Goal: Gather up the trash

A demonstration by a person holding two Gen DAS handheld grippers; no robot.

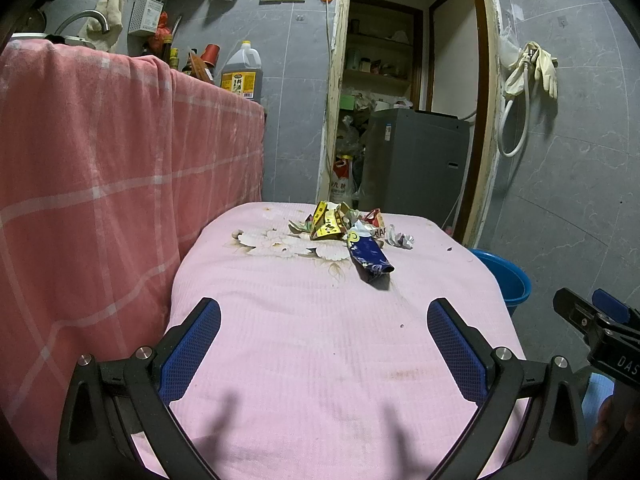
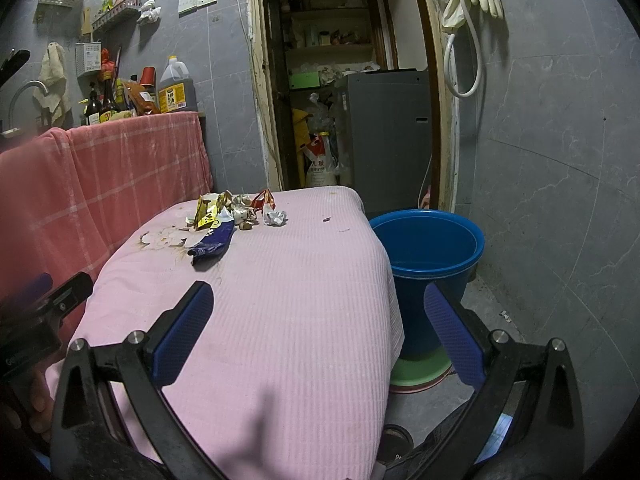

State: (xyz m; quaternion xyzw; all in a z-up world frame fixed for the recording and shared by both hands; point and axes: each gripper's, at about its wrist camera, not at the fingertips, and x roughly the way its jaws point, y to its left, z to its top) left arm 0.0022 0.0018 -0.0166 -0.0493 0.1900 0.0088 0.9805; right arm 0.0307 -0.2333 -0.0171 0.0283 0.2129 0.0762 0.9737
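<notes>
A pile of trash lies at the far end of a table covered with a pink cloth (image 1: 320, 360): a dark blue wrapper (image 1: 370, 260) (image 2: 214, 242), a yellow wrapper (image 1: 328, 224) (image 2: 208, 212), a red wrapper (image 1: 376, 220) (image 2: 266, 200) and crumpled white paper (image 1: 402, 239) (image 2: 276, 217). My left gripper (image 1: 324, 308) is open and empty above the near part of the table. My right gripper (image 2: 320, 292) is open and empty over the table's right edge. A blue bucket (image 2: 430, 264) (image 1: 504, 276) stands on the floor right of the table.
A counter draped in a red checked cloth (image 1: 120, 168) (image 2: 100, 184) rises at the left, with bottles and an oil jug (image 1: 242, 72) on it. An open doorway with a grey appliance (image 2: 384, 128) lies behind the table. The right gripper's body shows in the left wrist view (image 1: 600, 328).
</notes>
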